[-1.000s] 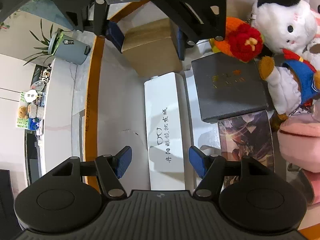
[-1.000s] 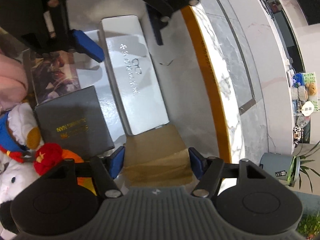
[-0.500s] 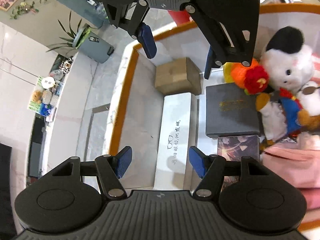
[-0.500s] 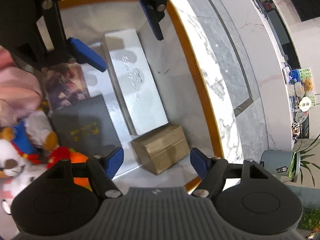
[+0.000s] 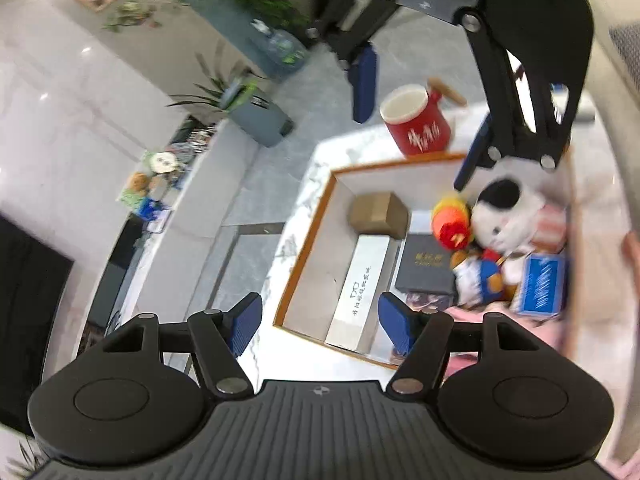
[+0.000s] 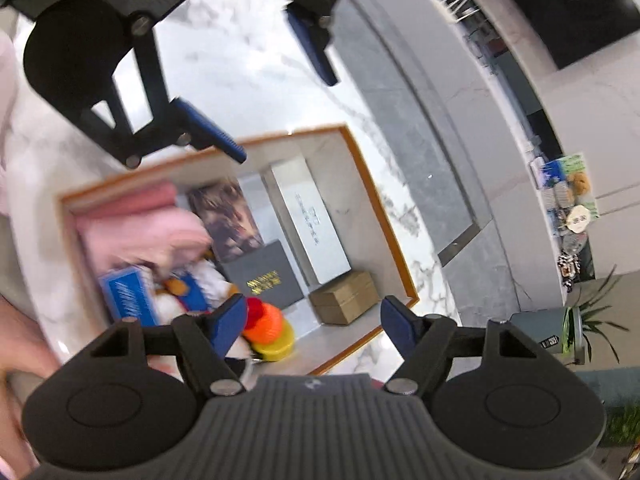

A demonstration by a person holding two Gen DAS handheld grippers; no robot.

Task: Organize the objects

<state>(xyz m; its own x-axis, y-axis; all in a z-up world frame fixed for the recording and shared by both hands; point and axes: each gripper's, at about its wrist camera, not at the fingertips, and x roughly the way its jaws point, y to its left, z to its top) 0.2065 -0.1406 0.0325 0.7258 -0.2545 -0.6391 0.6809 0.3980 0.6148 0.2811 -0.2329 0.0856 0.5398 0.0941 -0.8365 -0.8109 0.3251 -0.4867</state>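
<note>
An orange-rimmed box (image 5: 308, 240) (image 6: 394, 236) on a marble counter holds a brown cardboard box (image 5: 378, 214) (image 6: 346, 296), a long white glasses case (image 5: 360, 284) (image 6: 310, 220), a dark grey box (image 5: 428, 264) (image 6: 266, 278), plush toys (image 5: 500, 216) (image 6: 192, 280), a blue packet (image 5: 540, 284) (image 6: 126, 296) and pink cloth (image 6: 140, 228). My left gripper (image 5: 320, 322) is open and empty, high above the box. My right gripper (image 6: 312, 324) is open and empty, also high above it, facing the left one.
A red mug (image 5: 416, 120) stands on the counter just beyond the box. The marble counter edge (image 6: 420, 216) drops to a grey floor. A grey bin with a plant (image 5: 260, 120) (image 6: 548, 328) stands on the floor.
Both grippers have risen well away from the box. The right gripper has let go of the brown cardboard box, which now rests in the box's corner.
</note>
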